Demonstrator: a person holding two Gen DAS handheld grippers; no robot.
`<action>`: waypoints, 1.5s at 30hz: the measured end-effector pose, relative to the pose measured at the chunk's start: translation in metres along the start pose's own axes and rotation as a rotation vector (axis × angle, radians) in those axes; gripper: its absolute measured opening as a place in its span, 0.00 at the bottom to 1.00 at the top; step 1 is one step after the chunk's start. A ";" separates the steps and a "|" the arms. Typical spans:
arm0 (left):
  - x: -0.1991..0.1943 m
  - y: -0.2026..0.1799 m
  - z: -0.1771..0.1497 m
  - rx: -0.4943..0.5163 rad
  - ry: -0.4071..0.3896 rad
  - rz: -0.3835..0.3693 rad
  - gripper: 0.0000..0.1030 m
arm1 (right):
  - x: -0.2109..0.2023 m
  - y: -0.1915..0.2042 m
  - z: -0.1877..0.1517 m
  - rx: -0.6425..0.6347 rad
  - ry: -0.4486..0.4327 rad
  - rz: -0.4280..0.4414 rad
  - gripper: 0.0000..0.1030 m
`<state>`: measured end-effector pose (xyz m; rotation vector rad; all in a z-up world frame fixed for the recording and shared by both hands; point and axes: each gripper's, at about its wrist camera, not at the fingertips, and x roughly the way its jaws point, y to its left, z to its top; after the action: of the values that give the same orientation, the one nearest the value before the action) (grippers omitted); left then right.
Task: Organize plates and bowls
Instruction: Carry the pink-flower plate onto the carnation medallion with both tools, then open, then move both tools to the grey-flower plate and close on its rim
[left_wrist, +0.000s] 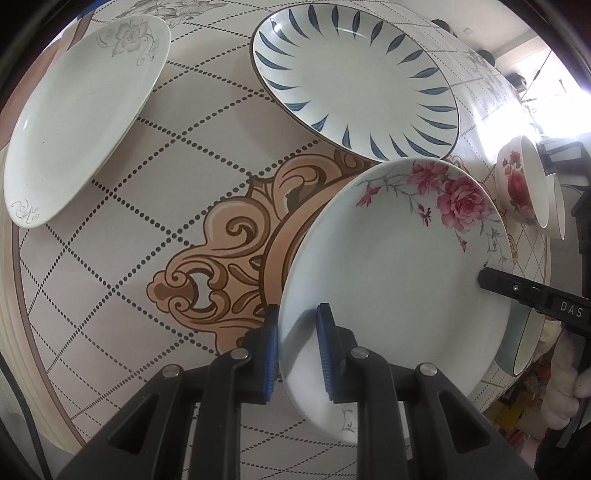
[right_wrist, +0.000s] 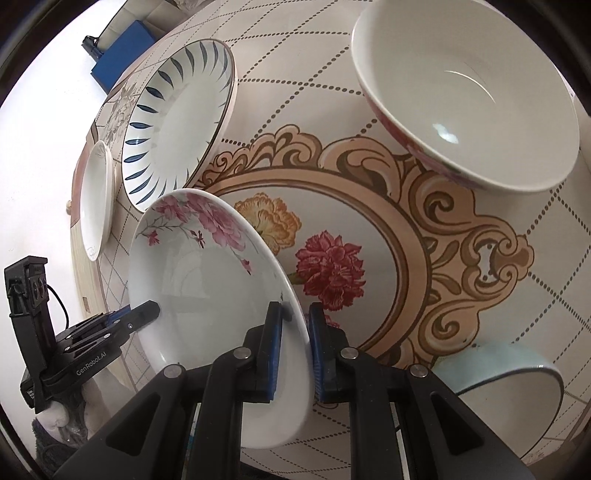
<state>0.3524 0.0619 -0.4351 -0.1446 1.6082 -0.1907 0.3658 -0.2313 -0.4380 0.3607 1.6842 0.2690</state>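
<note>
A white plate with pink roses (left_wrist: 399, 280) (right_wrist: 207, 280) hangs tilted above the table, held at two opposite edges. My left gripper (left_wrist: 297, 314) is shut on its near-left rim, one blue pad above the rim and one below. My right gripper (right_wrist: 295, 314) is shut on the opposite rim in the same way. Each gripper also shows in the other's view: the right gripper (left_wrist: 487, 280) at the plate's right edge, the left gripper (right_wrist: 147, 310) at its left edge. A blue-leaf plate (left_wrist: 354, 81) (right_wrist: 177, 122) lies just beyond the held plate.
A white plate with a grey flower (left_wrist: 81, 110) (right_wrist: 96, 195) lies at the far left. A rose-patterned bowl (left_wrist: 517, 184) (right_wrist: 465, 92) and a light blue bowl (left_wrist: 517, 339) (right_wrist: 506, 391) stand to the right. The round table (left_wrist: 184, 184) has a patterned top with a flower medallion (right_wrist: 332, 266).
</note>
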 end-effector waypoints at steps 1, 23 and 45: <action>0.001 0.001 0.000 -0.004 0.004 0.000 0.17 | 0.002 0.000 0.003 -0.005 0.006 -0.001 0.17; -0.022 0.014 -0.017 -0.165 -0.004 0.096 0.26 | 0.020 0.036 0.008 -0.056 0.071 -0.186 0.46; -0.134 0.021 -0.011 -0.195 -0.277 0.206 0.85 | -0.043 0.203 0.003 -0.422 -0.123 -0.178 0.91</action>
<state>0.3485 0.1105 -0.3085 -0.1474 1.3524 0.1409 0.3904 -0.0609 -0.3221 -0.0854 1.4815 0.4498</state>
